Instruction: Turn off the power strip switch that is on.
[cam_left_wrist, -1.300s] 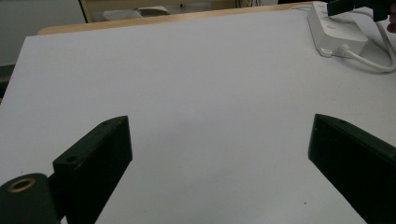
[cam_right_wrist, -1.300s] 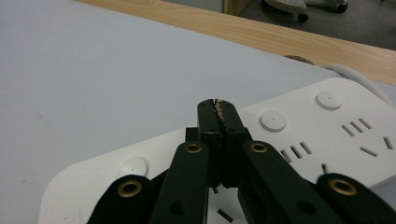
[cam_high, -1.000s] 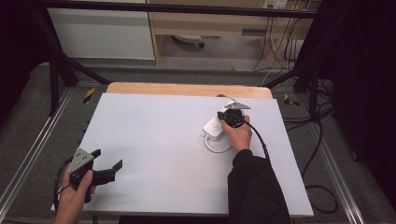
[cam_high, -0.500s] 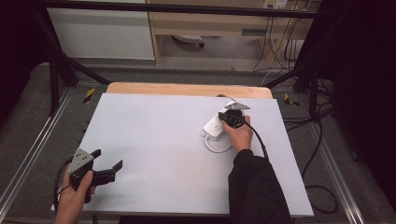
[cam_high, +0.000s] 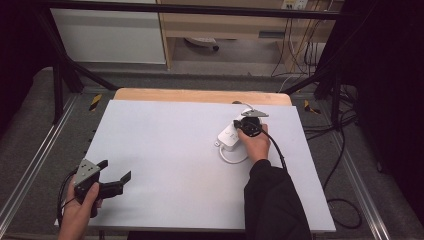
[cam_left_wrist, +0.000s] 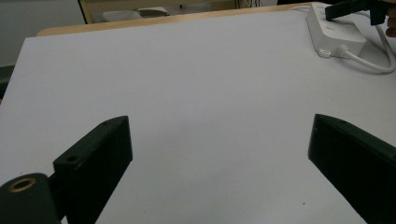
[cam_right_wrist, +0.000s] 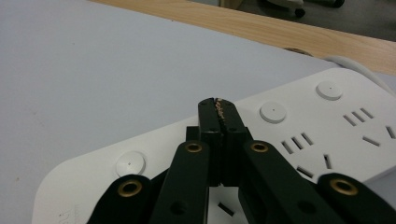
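Observation:
A white power strip (cam_high: 229, 135) lies on the white table at the right, its white cable (cam_high: 231, 158) looping toward the front. My right gripper (cam_high: 239, 124) is over it, jaws shut with nothing between them. In the right gripper view the closed tips (cam_right_wrist: 218, 108) hover over the power strip (cam_right_wrist: 299, 140) between its round buttons (cam_right_wrist: 272, 112) and its sockets; whether they touch it I cannot tell. My left gripper (cam_high: 116, 171) is held at the front left edge, open and empty. Its wide-apart jaws frame bare table in the left gripper view, with the strip (cam_left_wrist: 334, 33) far off.
The white board (cam_high: 165, 150) covers a wooden tabletop whose far edge (cam_high: 200, 95) shows. Metal frame rails run along both sides, cables lie on the floor at the right, and a black cable (cam_high: 274, 147) trails from the right gripper.

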